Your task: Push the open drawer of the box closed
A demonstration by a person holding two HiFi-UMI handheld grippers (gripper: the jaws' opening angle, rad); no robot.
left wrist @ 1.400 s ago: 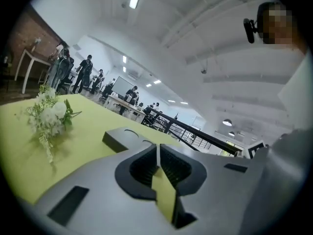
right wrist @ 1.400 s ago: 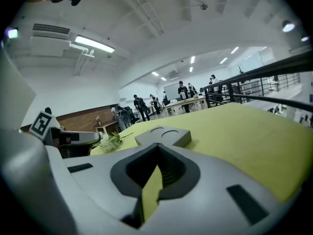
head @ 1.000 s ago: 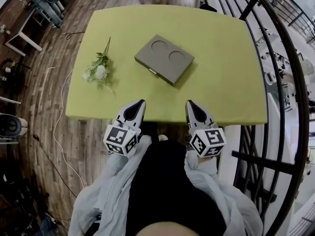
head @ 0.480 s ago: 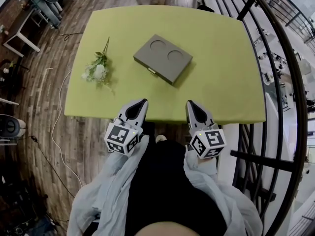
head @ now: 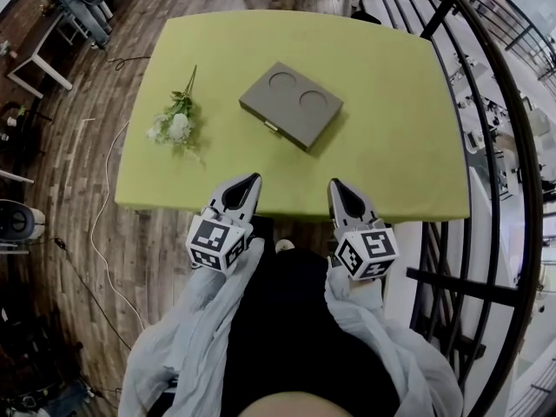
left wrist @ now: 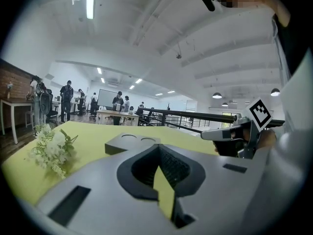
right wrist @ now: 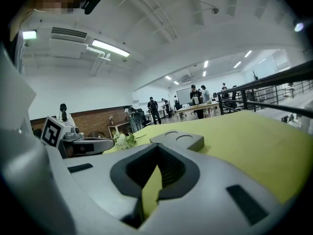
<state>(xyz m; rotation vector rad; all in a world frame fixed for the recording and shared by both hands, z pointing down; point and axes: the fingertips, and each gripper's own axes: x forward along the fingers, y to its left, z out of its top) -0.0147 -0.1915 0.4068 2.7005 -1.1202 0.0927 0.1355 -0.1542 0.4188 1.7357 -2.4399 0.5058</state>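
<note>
Both jaws closed, tips together, nothing between them. That goes for left gripper [head: 247, 183] and right gripper [head: 335, 185]. Through the diamond-shaped gap behind the tips I see only a sliver of yellow-green.

Markings: black-and-white square codes on the marker cubes [head: 215, 244] behind each set of jaws. Nothing else I can read.

Jaw bodies are smooth grey plastic with dark ribbed pads. Pale grey sleeves [head: 187, 324] sit behind them.

Tips hang over the near edge of the table [head: 391, 102], which has a matte yellow-green top and rounded corners.

The box [head: 291, 105] is ahead, roughly between the two jaw lines and well apart from both. It's flat, grey and rectangular, turned at an angle, with two round recesses in the top. The drawer [head: 276, 129] face points toward my jaws and has a small pale pull. It looks about flush with the box, and I can't make out any gap. Far sides are hidden.

Ahead-left of the left jaws is a flower sprig [head: 174, 124], white blooms, lying flat.

Beyond the right jaws is a dark metal railing [head: 486, 146]. Past the table there's wood plank floor [head: 87, 189]. The people in the distance are too small to detail.
</note>
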